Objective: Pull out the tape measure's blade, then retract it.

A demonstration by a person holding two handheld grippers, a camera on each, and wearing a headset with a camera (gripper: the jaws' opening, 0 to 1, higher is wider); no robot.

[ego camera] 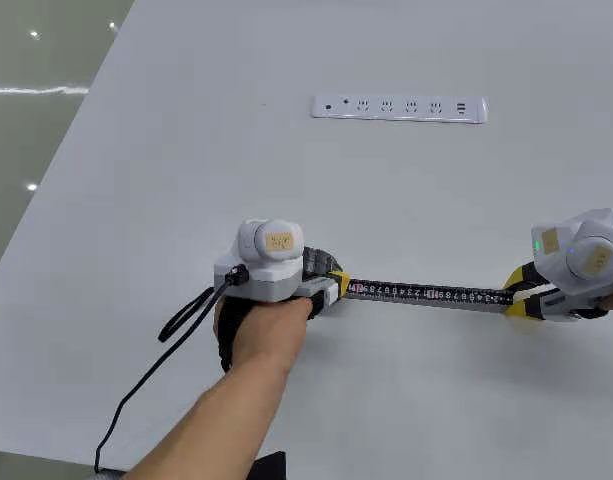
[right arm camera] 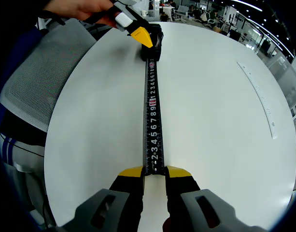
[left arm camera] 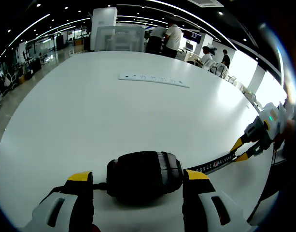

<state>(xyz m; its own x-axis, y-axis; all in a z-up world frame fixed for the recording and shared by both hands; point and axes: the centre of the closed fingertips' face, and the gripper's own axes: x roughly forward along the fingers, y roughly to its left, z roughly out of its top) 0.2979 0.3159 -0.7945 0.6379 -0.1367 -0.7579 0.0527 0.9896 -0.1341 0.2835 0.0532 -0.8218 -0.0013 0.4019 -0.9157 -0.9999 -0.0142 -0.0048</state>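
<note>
- left claw (left arm camera: pixel 138 181) clamped around tape measure case (left arm camera: pixel 144 169), case down on the table (ego camera: pixel 236 180); anchors the body so the pull has something to work against
- blade (ego camera: pixel 431 294) drawn out flat along the table, numbers up, running from case to right claw (right arm camera: pixel 155 171)
- right claw nipped narrow on the blade's end; likely the pulling side, retract not yet done
- count: 1 tape measure, 2 claws, 1 power strip (ego camera: pixel 399 108) well behind, not involved
</note>
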